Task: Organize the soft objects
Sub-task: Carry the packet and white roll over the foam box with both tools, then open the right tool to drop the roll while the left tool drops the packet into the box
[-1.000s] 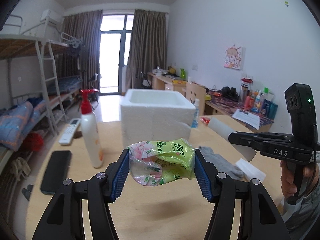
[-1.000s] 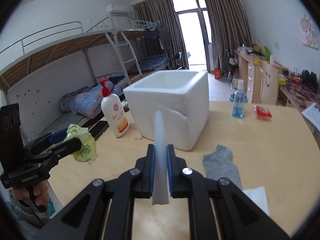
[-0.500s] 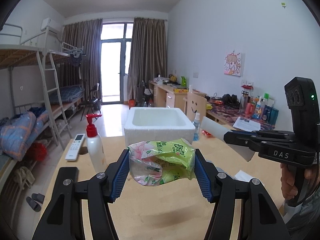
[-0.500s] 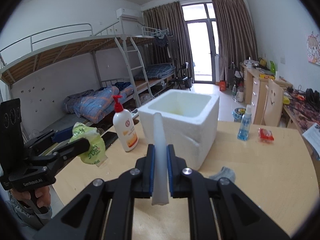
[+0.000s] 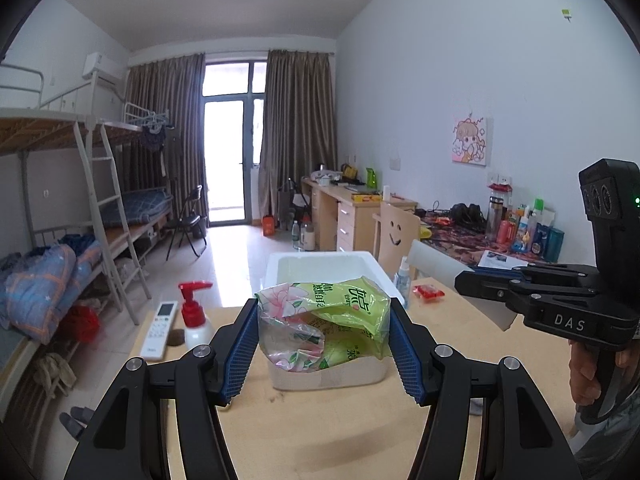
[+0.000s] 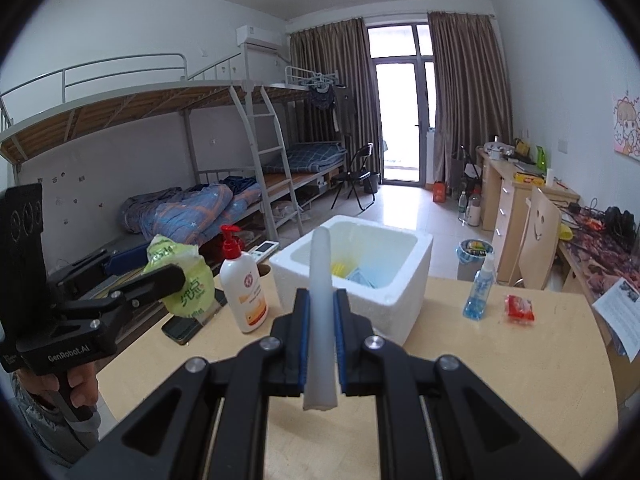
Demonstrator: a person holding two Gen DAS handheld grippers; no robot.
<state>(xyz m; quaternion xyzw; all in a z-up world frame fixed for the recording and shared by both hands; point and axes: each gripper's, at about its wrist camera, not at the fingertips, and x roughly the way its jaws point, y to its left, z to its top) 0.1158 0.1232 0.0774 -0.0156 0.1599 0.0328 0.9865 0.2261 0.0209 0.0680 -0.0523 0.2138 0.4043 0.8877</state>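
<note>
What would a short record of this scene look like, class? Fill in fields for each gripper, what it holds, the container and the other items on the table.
left gripper: shut on the green tissue pack, held above the table
right gripper: shut on the thin white foam sheet, edge-on
container: white foam box, open top, yellow and blue items inside
other items: lotion pump bottle, blue spray bottle, red packet, phone
</note>
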